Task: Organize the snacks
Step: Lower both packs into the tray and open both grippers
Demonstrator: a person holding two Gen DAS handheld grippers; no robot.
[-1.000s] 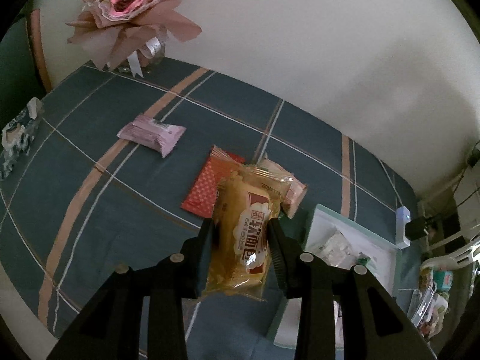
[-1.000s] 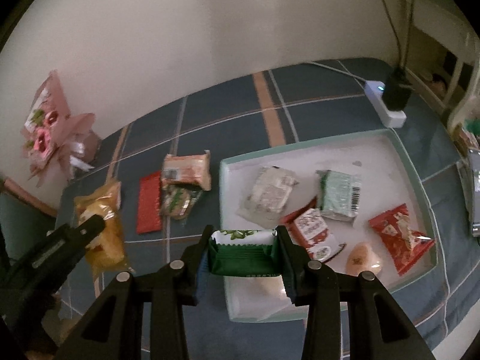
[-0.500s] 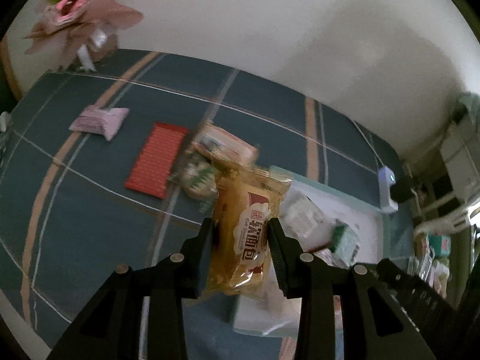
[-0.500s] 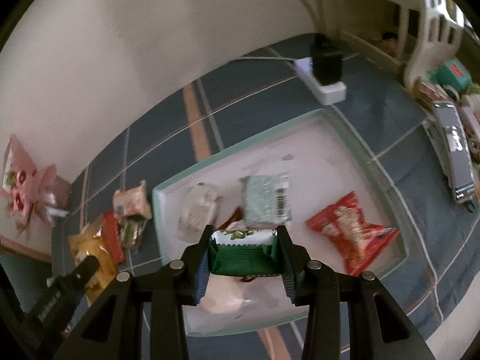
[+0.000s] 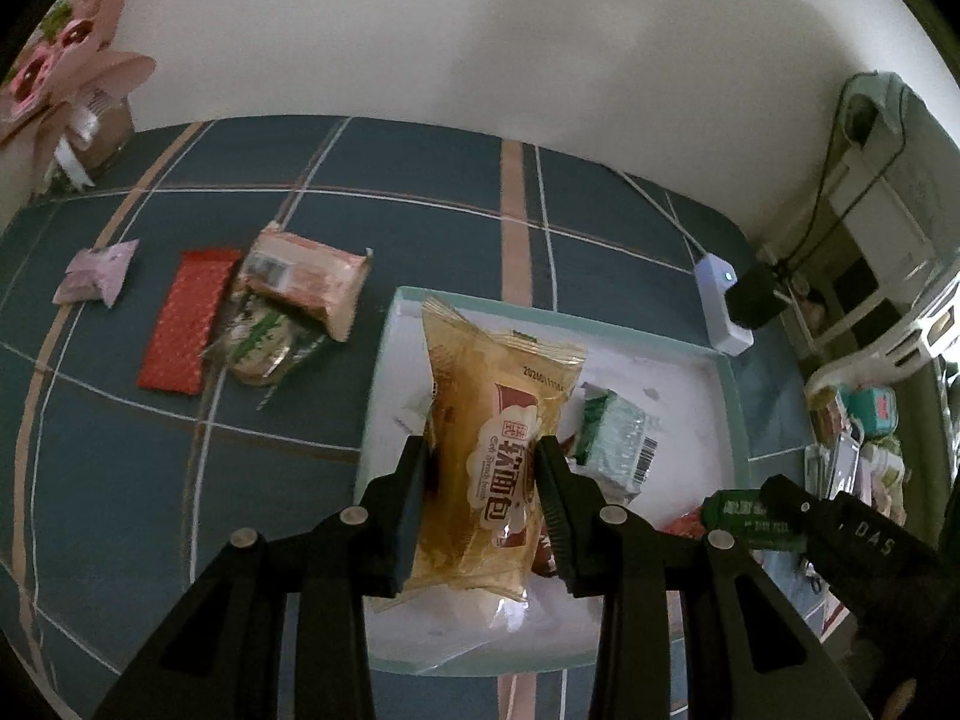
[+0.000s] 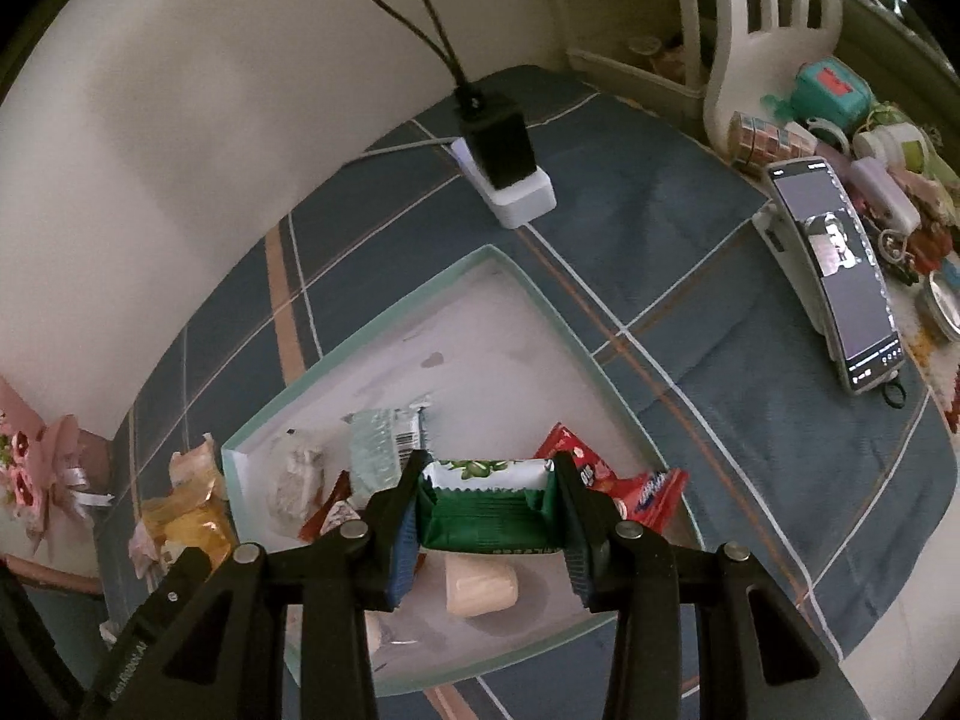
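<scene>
My left gripper is shut on a yellow bread packet, which hangs upright over the left part of the pale green tray. The right gripper is shut on a green snack packet above the tray's near side. In the tray lie a pale green packet, a red packet, a white packet and a beige roll. On the checked cloth to the tray's left lie a pink packet, a flat red packet, an orange packet and a clear green one.
A white power strip with a black charger sits behind the tray by the wall. A phone on a stand and small clutter stand at the right edge. A pink bouquet occupies the far left corner.
Both grippers have swung to the right with their packets, from over the loose snacks on the cloth to over the tray. Both views have rolled. The grips are unchanged.
</scene>
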